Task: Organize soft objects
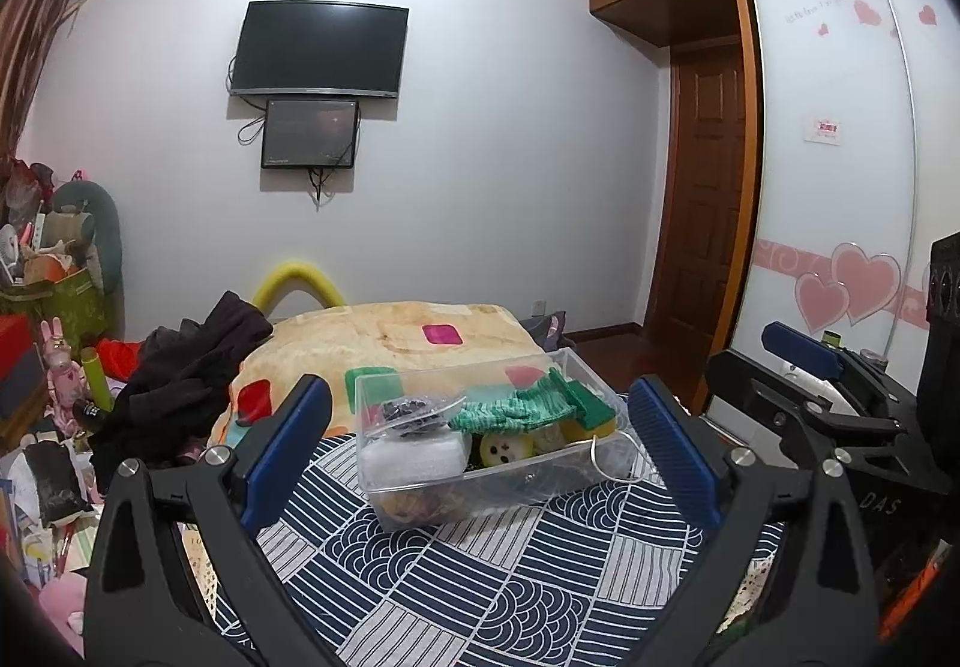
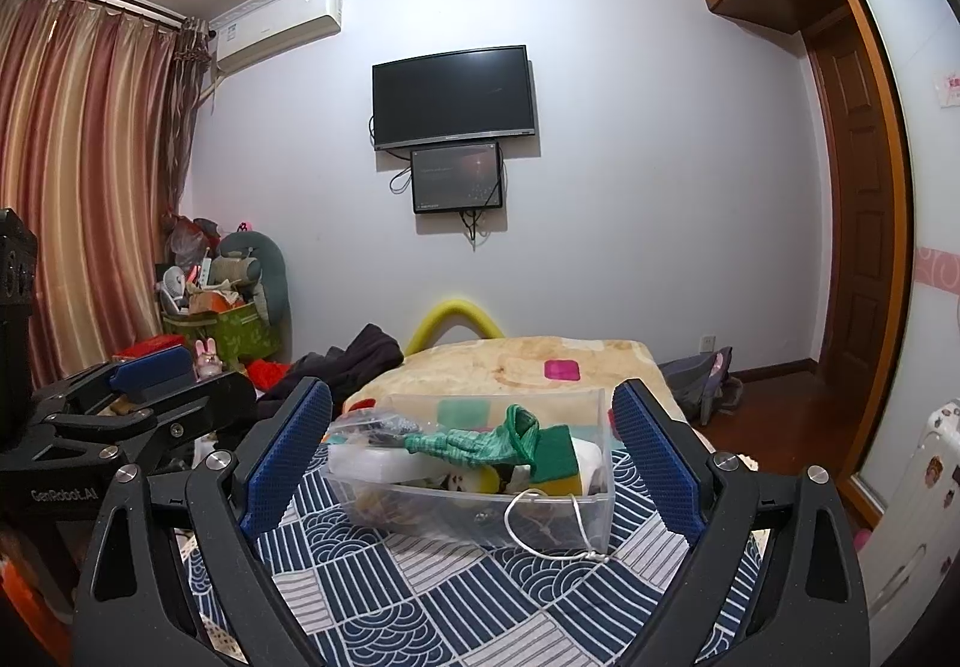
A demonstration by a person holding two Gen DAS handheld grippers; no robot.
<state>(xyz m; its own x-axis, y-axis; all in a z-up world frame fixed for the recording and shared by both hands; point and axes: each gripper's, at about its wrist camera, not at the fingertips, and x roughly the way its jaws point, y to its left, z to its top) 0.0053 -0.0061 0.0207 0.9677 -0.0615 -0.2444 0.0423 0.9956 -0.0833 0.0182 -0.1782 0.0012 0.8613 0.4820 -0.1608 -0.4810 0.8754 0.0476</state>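
Patterned cloth (image 1: pixel 480 577) under full clear bin (image 1: pixel 480 481), dark clothes (image 1: pixel 192 367) beside; both tools (image 1: pixel 480 445) (image 2: pixel 474 463) apart, empty.

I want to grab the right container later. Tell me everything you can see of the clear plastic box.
The clear plastic box is a long, open-topped bin of thin see-through plastic. It sits upright on the patterned navy cloth, against a beige blanket. It holds a green knitted piece, a green-and-yellow sponge and a white block. A white cord loop hangs on its front. Neither gripper touches it.

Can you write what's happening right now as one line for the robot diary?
left gripper: open, empty | right gripper: open, empty | clear bin: on patterned cloth, holds green knit, sponge
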